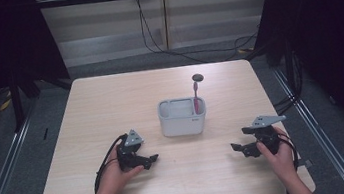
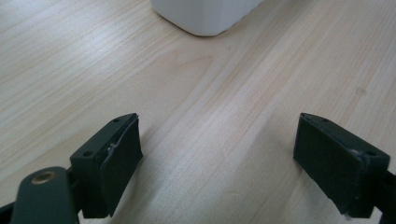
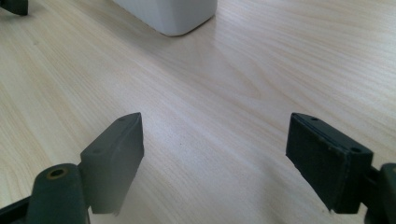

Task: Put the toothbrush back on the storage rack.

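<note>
**A:** Where does the white container (image 1: pixel 183 118) sit?

**B:** Near the middle of the pale wooden table (image 1: pixel 110 100), upright, with a pink-handled brush (image 1: pixel 196 99) standing in its right-hand corner, the dark round head tilted up past the rim toward 12 o'clock.

**A:** And the left gripper (image 1: pixel 151 159)?

**B:** Held low over the table by the person's left hand (image 1: pixel 114 172), at about 8 o'clock from the container and clear of it. Its jaws point toward 3 o'clock, across the table's near half. In the left gripper view the jaws stand wide apart with only bare wood between them, and the container's rounded corner (image 2: pixel 205 18) shows at 12 o'clock, near but not touching.

**A:** The right gripper (image 1: pixel 236 147)?

**B:** Mirrored on the other side, at roughly 4 o'clock from the container, in the right hand (image 1: pixel 278 156), jaws pointing toward 9 o'clock. They too are spread wide, gripping nothing. In the right gripper view the container's corner (image 3: pixel 173 16) lies at about 11 o'clock, apart from the jaws, and a dark tip of the other gripper shows at the top left edge.

**A:** How do the two grippers stand to each other?

**B:** Facing, well apart, with open table between and the container just beyond that gap.
</note>
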`<state>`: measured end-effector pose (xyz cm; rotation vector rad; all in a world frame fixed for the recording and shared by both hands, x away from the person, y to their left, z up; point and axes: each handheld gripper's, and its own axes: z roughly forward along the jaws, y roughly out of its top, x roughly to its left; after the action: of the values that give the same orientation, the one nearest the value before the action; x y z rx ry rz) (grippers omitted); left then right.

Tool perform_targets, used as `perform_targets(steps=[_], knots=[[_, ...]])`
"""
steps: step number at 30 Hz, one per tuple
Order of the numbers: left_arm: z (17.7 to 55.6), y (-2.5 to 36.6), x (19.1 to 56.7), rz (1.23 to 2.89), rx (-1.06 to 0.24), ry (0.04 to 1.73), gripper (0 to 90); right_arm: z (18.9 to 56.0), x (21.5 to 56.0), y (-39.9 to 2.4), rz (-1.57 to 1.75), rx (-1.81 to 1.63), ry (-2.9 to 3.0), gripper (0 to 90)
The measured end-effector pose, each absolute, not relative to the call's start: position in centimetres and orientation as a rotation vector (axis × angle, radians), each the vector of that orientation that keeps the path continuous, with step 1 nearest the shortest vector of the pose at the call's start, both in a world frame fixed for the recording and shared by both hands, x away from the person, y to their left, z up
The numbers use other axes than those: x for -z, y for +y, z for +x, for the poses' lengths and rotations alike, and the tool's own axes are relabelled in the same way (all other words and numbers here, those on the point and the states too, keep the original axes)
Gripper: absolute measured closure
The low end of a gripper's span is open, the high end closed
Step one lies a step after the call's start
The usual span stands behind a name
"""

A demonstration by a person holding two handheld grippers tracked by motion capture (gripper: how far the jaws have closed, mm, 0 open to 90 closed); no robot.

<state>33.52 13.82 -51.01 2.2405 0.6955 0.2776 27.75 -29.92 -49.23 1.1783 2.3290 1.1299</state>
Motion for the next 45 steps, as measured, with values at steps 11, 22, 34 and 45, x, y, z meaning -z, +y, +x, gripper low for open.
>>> perform_targets(steps=[11, 22, 34, 45], knots=[[33.5, 13.8, 51.0, 2.237, -0.270, 0.700, 14.7, 27.5, 49.6, -30.9, 1.200, -1.113, 2.325, 19.1], [33.5, 13.8, 51.0, 2.237, -0.270, 0.700, 14.6, 27.4, 49.9, -31.5, 1.204, -1.086, 2.325, 19.1], [33.5, 13.8, 51.0, 2.237, -0.270, 0.700, 14.7, 27.3, 50.3, -32.1, 1.214, -1.045, 2.329, 19.2], [33.5, 13.8, 51.0, 2.241, -0.277, 0.696, 14.7, 27.3, 50.7, -32.6, 1.236, -0.999, 2.326, 19.2]])
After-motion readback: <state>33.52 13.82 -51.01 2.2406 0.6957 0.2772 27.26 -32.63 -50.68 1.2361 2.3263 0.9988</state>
